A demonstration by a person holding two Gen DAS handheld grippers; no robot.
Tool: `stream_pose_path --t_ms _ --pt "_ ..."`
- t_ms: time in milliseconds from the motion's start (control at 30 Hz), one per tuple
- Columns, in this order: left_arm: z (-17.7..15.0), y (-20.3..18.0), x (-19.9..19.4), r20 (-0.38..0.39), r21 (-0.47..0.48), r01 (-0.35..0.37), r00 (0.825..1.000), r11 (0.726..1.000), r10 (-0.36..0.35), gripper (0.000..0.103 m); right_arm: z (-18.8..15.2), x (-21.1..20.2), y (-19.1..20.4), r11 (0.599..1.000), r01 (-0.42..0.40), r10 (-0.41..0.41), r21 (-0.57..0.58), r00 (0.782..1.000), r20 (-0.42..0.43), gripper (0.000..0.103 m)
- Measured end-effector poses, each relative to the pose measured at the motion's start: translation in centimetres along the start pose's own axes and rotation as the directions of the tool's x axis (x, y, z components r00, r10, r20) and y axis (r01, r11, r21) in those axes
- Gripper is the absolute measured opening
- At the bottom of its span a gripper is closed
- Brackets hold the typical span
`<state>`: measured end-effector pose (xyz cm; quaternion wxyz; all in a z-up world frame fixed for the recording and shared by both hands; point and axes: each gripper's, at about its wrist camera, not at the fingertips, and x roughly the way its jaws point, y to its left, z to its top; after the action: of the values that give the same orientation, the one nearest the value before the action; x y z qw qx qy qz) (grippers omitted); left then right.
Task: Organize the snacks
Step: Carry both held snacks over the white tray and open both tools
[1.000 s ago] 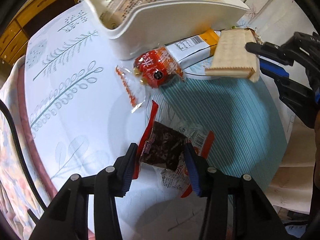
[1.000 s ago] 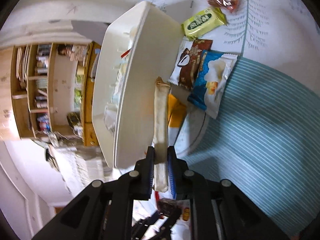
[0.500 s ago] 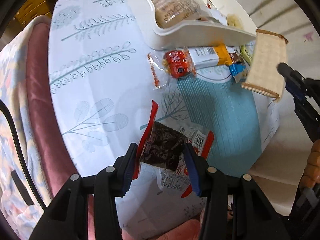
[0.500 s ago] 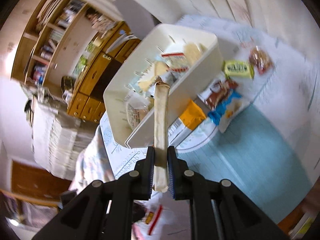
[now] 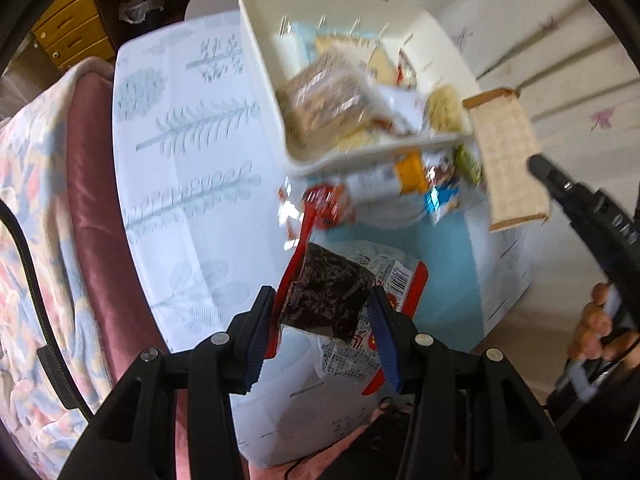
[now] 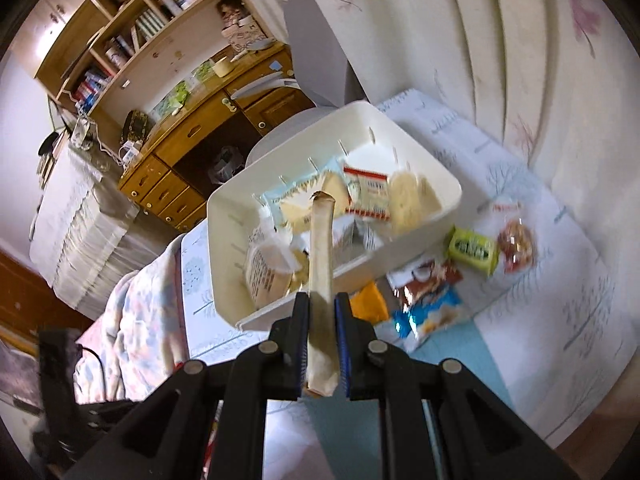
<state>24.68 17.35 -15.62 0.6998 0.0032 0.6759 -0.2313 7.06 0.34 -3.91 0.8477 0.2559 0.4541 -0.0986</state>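
My left gripper (image 5: 320, 312) is shut on a dark snack in a clear red-edged packet (image 5: 324, 296) and holds it well above the table. My right gripper (image 6: 322, 316) is shut on a flat beige wafer pack (image 6: 320, 248), seen edge-on; it also shows in the left wrist view (image 5: 508, 160), raised beside the white bin (image 5: 260, 40). The white bin (image 6: 400, 128) stands on the table and holds several wrapped snacks.
Loose snacks lie on the table by the bin: a red packet (image 5: 328, 204), an orange-ended pack (image 5: 408, 170), a blue bag (image 6: 428, 316), a brown pack (image 6: 432, 276), a green pack (image 6: 472, 248) and a round red packet (image 6: 516, 240). A bed with a floral blanket (image 5: 36, 200) lies left.
Both grippers have risen with their snacks, so the table and bin look smaller and farther. The right gripper has swung up over the bin; its inside now shows.
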Motion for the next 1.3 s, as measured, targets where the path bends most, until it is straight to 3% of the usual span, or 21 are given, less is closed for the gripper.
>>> stream_pose_path --t_ms 267,533,867,900,1000,1200,1300 --pt "4.6 -2.2 -2.1 0.089 -0.042 0.004 0.996 0.999 0.0 0.046 3.8 1.5 0.0 0.996 -0.004 0.003 -0.087 1.0 -0.021 0.013" --pt "8.8 -2.9 -1.3 0.161 -0.13 0.025 0.987 0.991 -0.004 0.046 7.7 4.4 -1.2 0.989 -0.003 -0.005 -0.15 0.999 -0.052 0.013" --pt "12.2 -2.8 0.5 0.297 -0.219 0.03 0.954 0.975 0.037 0.046 10.3 7.5 -3.1 0.978 -0.013 0.0 -0.208 0.998 -0.061 0.013" --pt "12.4 -2.7 0.6 0.31 -0.225 0.033 0.95 0.974 0.039 0.047 10.4 7.8 -3.4 0.979 -0.018 0.005 -0.205 0.998 -0.061 0.013" --pt "12.9 -2.8 0.8 0.338 -0.228 0.03 0.94 0.973 0.05 0.077 10.7 8.5 -3.8 0.981 -0.041 0.028 -0.189 0.997 -0.072 0.015" --pt "13.0 -3.2 0.8 0.336 -0.217 0.012 0.94 0.976 0.063 0.079 10.6 8.4 -4.0 0.983 -0.036 0.024 -0.177 0.997 -0.071 0.015" --pt "12.5 -3.2 0.4 0.34 -0.21 0.015 0.939 0.978 0.059 0.079 10.4 8.1 -4.3 0.987 -0.033 0.022 -0.156 0.997 -0.073 0.02"
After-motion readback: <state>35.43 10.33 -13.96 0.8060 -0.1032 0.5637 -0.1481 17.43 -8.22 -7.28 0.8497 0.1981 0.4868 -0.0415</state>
